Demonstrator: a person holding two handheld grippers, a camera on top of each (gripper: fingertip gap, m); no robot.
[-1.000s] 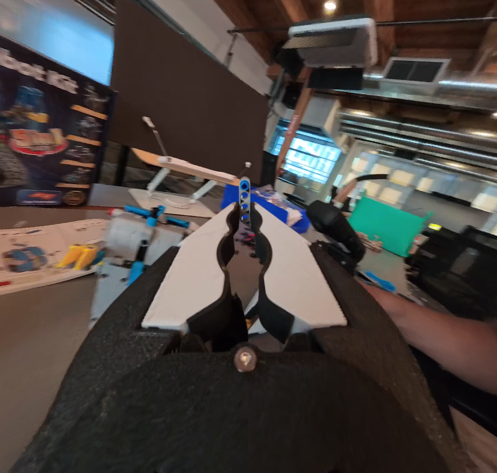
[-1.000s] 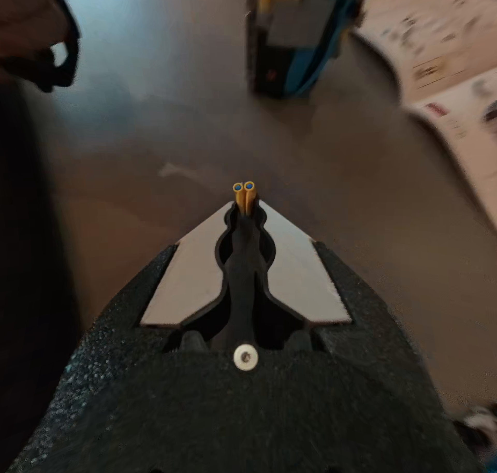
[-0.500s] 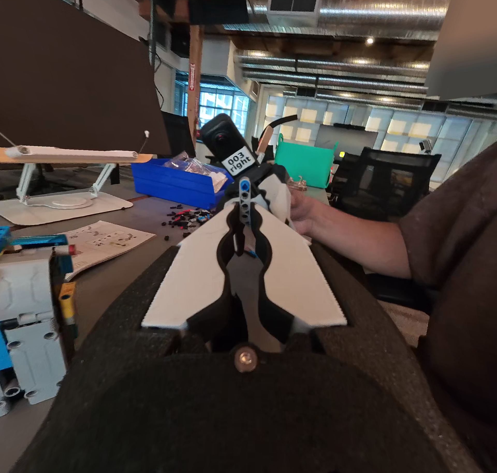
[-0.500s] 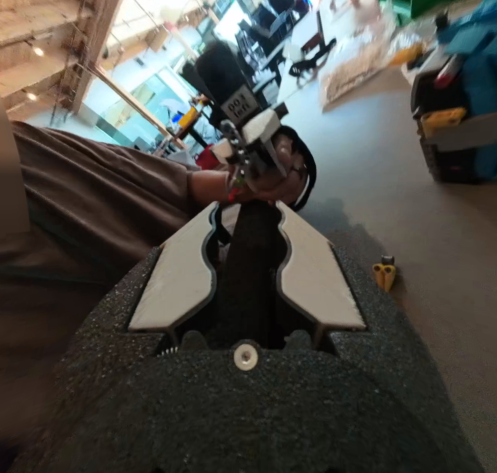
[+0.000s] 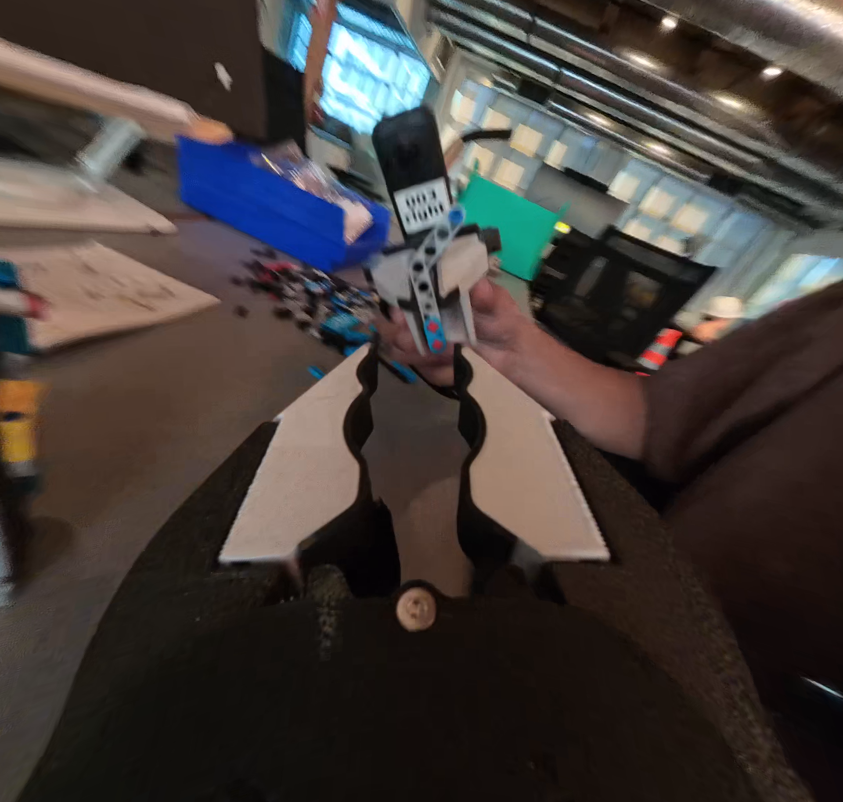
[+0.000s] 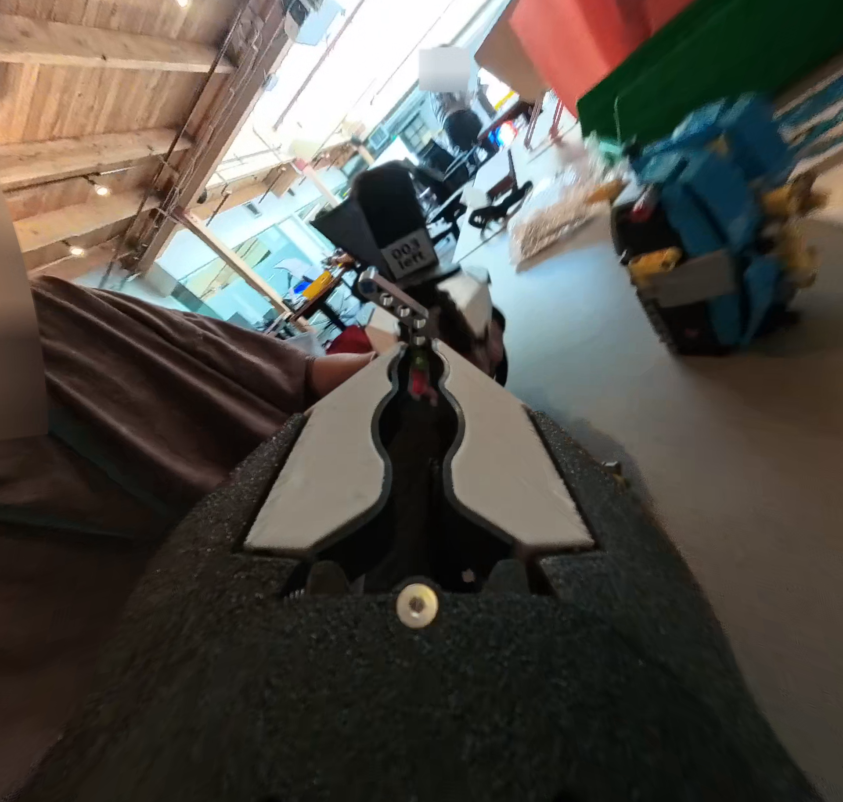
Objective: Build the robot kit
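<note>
A grey building-toy beam with round holes, a blue pin at one end and a blue and red part at the other, hangs in the air between my two grippers. My right gripper is shut on the beam's near end, pads pressed on it. In the left wrist view its white fingers clamp the beam from both sides. My left gripper is open and empty, its tips just short of the beam's blue and red end. Its white finger shows behind the beam.
A blue bin stands at the back, with a pile of loose small pieces before it and an instruction sheet to the left. A blue, grey and yellow model stands on the table. A person's arm reaches in from the right. The grippers are tip to tip, or close to it.
My left gripper opened and let go of the beam. My right gripper set its small yellow piece on the table, opened, then shut on the beam's end. Both views have swung.
</note>
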